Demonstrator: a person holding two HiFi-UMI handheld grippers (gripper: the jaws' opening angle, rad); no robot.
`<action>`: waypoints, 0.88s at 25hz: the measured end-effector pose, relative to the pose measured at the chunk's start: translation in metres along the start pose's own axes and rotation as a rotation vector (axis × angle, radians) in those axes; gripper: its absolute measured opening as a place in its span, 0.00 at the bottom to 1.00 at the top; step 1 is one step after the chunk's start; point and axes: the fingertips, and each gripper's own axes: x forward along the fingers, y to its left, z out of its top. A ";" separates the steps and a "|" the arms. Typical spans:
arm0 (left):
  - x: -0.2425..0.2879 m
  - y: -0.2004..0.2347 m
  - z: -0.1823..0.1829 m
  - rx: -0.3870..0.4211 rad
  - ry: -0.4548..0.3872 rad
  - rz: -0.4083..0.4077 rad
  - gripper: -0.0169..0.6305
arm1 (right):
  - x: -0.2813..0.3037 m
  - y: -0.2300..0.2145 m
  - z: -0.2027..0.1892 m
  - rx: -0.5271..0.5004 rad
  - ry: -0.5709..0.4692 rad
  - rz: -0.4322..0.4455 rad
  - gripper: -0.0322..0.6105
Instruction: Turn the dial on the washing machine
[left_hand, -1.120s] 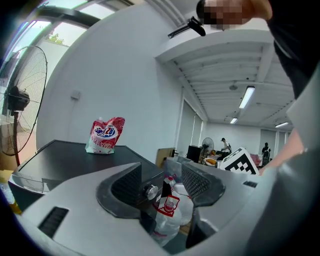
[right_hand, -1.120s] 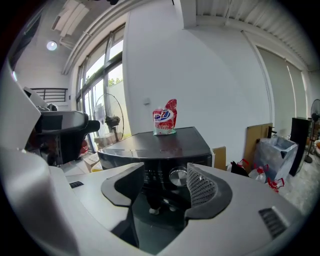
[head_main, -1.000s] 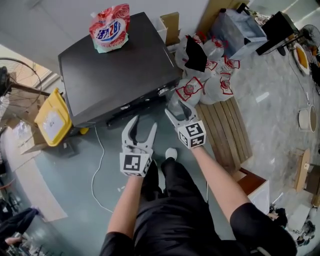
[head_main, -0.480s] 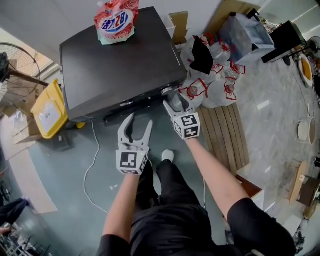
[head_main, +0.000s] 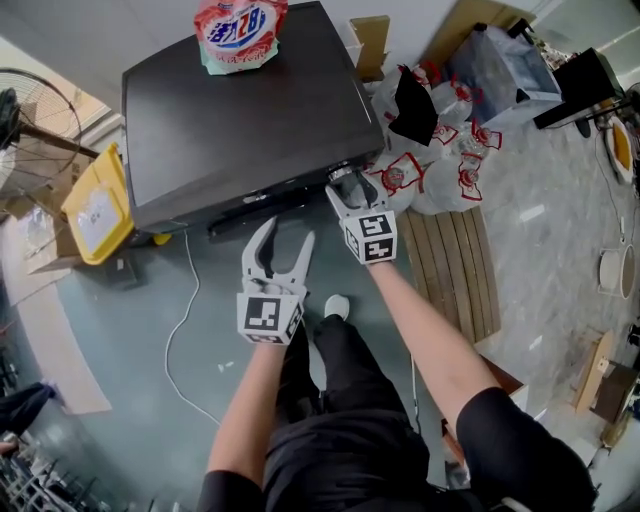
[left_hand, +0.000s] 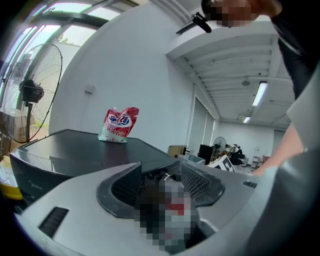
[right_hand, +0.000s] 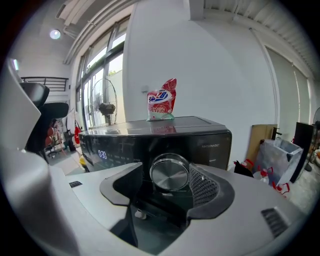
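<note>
The dial (right_hand: 170, 173) sat centre-frame in the right gripper view, on the washing machine (head_main: 240, 120) front: rigid, smooth metal, likely slippery, best pinched across its rim. The right gripper (head_main: 348, 188), jaws just opening, flanked it without gripping; the left gripper (head_main: 283, 240) gaped empty.

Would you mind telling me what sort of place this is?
Probably a cluttered workshop or storage corner, not a home laundry: the washing machine stands beside tied plastic bags, a wooden pallet and a standing fan.
</note>
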 end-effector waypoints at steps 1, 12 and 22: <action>0.001 0.000 0.001 0.000 0.008 0.005 0.37 | 0.002 -0.001 0.000 0.000 -0.005 -0.006 0.45; 0.002 0.000 -0.011 -0.017 0.018 -0.012 0.37 | 0.010 -0.007 -0.009 0.052 0.002 -0.015 0.43; 0.000 0.003 -0.022 -0.018 0.027 -0.015 0.37 | 0.008 -0.013 -0.011 0.430 -0.061 0.065 0.43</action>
